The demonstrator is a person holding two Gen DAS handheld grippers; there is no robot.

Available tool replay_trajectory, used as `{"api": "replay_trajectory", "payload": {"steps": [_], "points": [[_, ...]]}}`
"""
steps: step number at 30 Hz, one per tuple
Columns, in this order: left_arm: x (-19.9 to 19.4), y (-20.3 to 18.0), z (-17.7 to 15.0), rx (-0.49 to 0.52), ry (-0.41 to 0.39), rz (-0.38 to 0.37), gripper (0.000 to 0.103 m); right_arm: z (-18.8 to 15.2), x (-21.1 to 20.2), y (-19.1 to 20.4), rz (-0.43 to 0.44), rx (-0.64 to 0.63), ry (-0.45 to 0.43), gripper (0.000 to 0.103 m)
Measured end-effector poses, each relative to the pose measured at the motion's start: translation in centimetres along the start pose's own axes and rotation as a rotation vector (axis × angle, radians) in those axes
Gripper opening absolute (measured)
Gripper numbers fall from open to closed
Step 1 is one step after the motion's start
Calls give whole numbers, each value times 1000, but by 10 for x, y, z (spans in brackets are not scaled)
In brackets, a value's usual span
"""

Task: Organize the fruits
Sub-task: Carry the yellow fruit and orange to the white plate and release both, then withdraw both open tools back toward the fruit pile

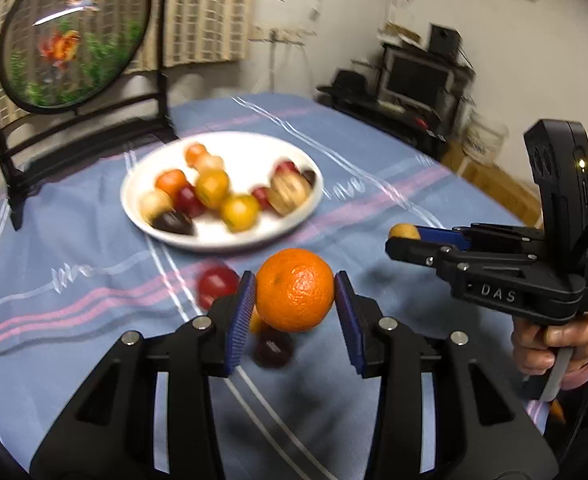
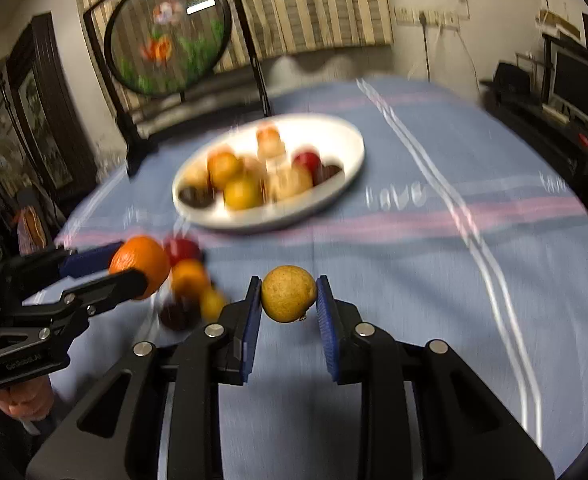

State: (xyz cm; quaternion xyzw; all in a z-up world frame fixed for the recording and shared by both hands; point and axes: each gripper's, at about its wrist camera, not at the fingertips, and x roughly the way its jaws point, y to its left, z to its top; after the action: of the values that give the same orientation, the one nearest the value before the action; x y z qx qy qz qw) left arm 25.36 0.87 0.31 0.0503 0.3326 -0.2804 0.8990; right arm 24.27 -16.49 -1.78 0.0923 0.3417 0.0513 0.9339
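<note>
White plate (image 1: pixel 134 184), upper centre, carries most fruits on the bench (image 1: pixel 373 184). Left gripper (image 1: pixel 295 292) jaws clamp a firm, pebbled orange (image 1: pixel 295 290) at its widest girth; right gripper (image 2: pixel 289 295) jaws grip a small, probably hard-skinned yellow fruit (image 2: pixel 289 294).

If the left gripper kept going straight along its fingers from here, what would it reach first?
Probably the white plate of fruit. The left gripper, shut on the orange, points across the blue tablecloth toward it; the red fruit looks lower and left, though depth is unclear.
</note>
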Motion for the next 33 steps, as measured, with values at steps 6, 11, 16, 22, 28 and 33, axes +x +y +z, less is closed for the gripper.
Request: {"api": "replay_trajectory", "payload": {"steps": [6, 11, 16, 22, 28, 33], "points": [[31, 42, 62, -80, -47, 105, 41, 62, 37, 3, -13, -10, -110, 28], [81, 71, 97, -145, -20, 150, 41, 89, 79, 8, 12, -42, -117, 28], [121, 85, 108, -144, 33, 195, 41, 99, 110, 8, 15, -76, -72, 28], [136, 96, 107, -165, 51, 238, 53, 104, 119, 4, 37, -97, -46, 44], [90, 92, 108, -193, -43, 272, 87, 105, 86, 2, 58, -68, -91, 56], [36, 81, 81, -217, -75, 306, 100, 84, 43, 11, 76, -91, -126, 56]]}}
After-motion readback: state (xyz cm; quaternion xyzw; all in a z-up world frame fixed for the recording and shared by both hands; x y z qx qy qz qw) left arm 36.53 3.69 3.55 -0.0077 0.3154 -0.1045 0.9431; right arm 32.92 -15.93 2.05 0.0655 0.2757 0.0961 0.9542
